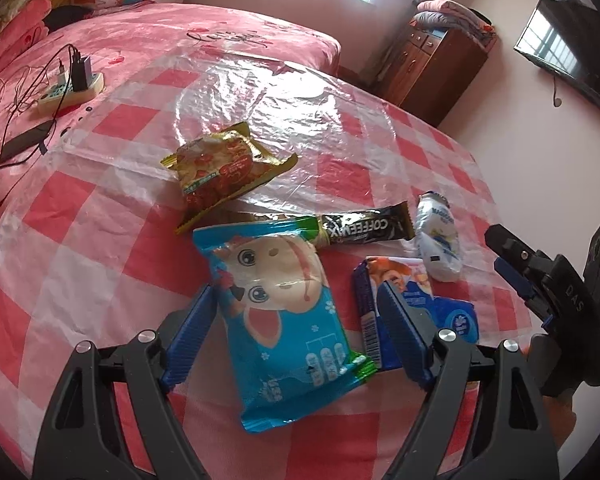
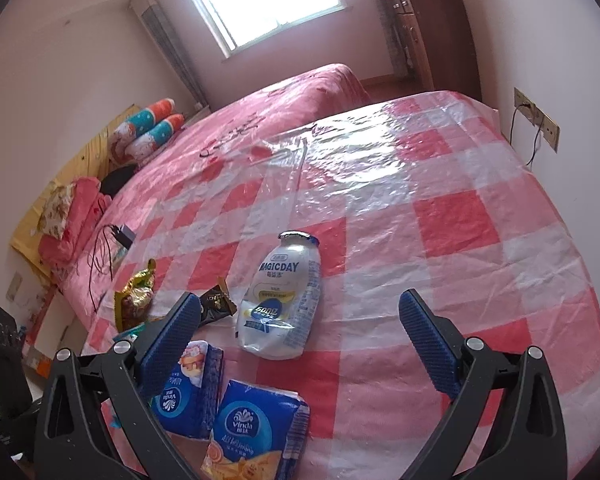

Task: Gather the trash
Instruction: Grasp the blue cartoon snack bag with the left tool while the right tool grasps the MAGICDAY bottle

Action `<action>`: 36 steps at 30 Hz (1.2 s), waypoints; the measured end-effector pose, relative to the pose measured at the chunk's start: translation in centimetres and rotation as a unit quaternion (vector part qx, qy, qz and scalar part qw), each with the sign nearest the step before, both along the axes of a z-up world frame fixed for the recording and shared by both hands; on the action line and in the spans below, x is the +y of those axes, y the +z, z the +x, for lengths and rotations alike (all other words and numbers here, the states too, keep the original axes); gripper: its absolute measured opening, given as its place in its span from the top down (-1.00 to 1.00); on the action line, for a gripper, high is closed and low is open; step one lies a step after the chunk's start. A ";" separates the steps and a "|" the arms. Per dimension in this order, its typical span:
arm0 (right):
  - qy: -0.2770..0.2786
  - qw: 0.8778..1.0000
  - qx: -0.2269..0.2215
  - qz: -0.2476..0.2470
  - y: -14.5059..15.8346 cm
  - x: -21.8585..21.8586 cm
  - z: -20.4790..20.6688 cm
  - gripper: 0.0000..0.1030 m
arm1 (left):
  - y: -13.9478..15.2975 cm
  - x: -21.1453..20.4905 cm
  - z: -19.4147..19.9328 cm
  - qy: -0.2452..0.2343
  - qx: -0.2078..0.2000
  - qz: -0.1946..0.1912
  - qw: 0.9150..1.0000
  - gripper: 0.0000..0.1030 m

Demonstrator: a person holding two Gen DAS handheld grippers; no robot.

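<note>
- Left gripper (image 1: 296, 332) sits at the bottom of the left wrist view with its jaws spread wide, one blue finger on each side of the blue cartoon snack wrapper (image 1: 284, 320), nothing clamped.
- Its right-hand finger lies over the Vinda tissue pack (image 1: 452, 316) at lower center-right, can't tell if it actually touches.
- Right gripper (image 2: 300, 320) is wide open too, low in the right wrist view, holding nothing; it also shows at the right edge of the left wrist view (image 1: 512, 256).
- Between its fingers, a bit further up the frame, lies the crumpled white Magic Day bottle (image 2: 284, 300), flat on its side with the neck pointing toward the top.
- Two Vinda tissue packs sit at lower left of that view, one (image 2: 252, 428) at bottom center, the other (image 2: 188, 396) partly behind the left finger.
- Black Coffeemix sachet (image 1: 364, 228) is just above the blue wrapper, mid-frame.
- Red and gold snack bag (image 1: 224, 168) lies above that, touching the sachet area.
- Everything's on a pink checked plastic sheet (image 1: 100, 240) spread over the bed (image 1: 160, 32).
- Upper left: a power strip (image 1: 72, 88) with chargers and cables.
</note>
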State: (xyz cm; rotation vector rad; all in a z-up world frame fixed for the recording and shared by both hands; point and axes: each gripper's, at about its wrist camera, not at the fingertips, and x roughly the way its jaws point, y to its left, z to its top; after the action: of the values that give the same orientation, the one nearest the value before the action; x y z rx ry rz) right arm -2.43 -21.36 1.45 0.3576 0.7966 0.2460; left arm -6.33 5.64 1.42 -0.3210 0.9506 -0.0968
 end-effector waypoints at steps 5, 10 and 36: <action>0.011 1.000 0.009 -0.024 -0.4 1.4 1.1 -0.88 | -0.6 0.3 0.2 0.001 0.006 0.001 1.000 -0.60; 0.017 0.998 0.018 -0.049 -0.9 2.5 2.1 -0.85 | -0.7 0.5 0.3 -0.001 0.001 0.002 1.000 -0.60; 0.034 0.985 0.043 -0.162 -2.3 5.5 3.6 -0.57 | -0.8 1.1 0.4 -0.010 -0.013 -0.001 1.000 -0.06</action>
State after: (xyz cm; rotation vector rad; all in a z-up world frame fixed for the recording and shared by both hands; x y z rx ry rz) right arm 1.21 -15.89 -0.89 0.0347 0.9195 0.1606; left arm -5.90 6.75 0.62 -0.3120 0.9276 -0.1201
